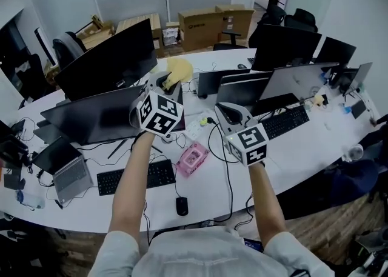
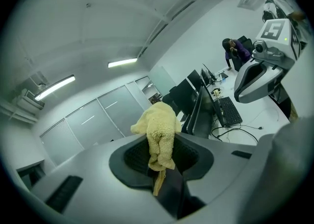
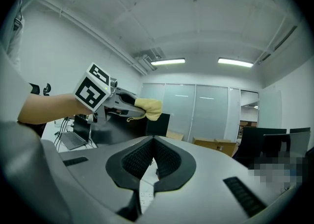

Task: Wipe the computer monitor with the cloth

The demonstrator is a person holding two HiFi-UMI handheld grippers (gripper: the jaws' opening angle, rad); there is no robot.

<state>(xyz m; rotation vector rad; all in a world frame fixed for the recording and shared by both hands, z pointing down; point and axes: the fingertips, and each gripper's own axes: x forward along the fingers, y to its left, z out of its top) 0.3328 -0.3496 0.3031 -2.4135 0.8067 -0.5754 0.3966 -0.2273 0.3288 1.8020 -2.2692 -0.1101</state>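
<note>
The cloth (image 2: 159, 130), a yellow terry rag, is pinched by one end between the closed jaws of the left hand-held gripper (image 2: 160, 163). Its loose bulk flops forward past the tips, up in the air over the desk (image 1: 315, 142) and near the right edge of the large dark monitor (image 1: 109, 57). It looks light, soft and limp, so it will likely bunch under pressure rather than lie flat. A grip on a gathered end, as here, should leave enough free pile to press gently on the screen. The right hand-held gripper (image 3: 153, 142) has its jaws together on nothing. Only the head view places the cloth against the monitor. The left gripper view shows how deep it sits between the pads, and the right gripper view shows it from the side.
</note>
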